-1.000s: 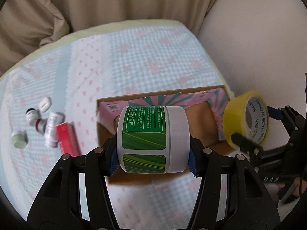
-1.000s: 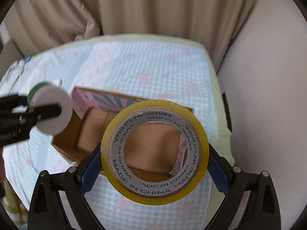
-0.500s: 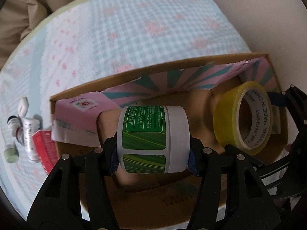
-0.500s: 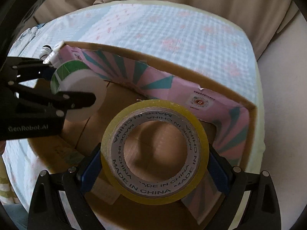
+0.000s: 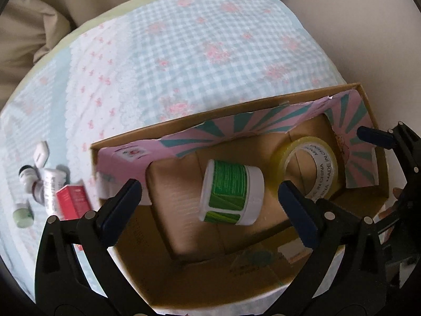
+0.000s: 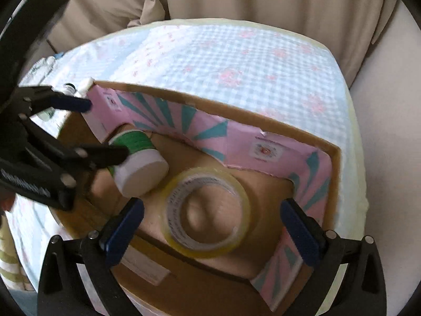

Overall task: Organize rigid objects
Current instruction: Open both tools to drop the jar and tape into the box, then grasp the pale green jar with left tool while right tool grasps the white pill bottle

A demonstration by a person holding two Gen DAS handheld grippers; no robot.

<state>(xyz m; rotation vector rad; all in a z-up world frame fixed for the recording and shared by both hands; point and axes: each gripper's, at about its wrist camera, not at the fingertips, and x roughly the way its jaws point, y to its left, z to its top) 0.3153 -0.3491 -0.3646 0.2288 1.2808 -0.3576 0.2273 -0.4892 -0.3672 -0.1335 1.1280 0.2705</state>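
Inside one box (image 5: 368, 110): one jar (image 5: 231, 192), one tape roll (image 5: 307, 168)

Box (image 5: 367, 121): on the bed (image 5: 210, 52), near its right edge.
Jar (image 5: 231, 192): on its side in the box, left of the tape roll (image 5: 307, 163).
Tape roll: in the box's right part, just beside the jar.
Small bottles (image 5: 39, 181): on the bed, left of the box.
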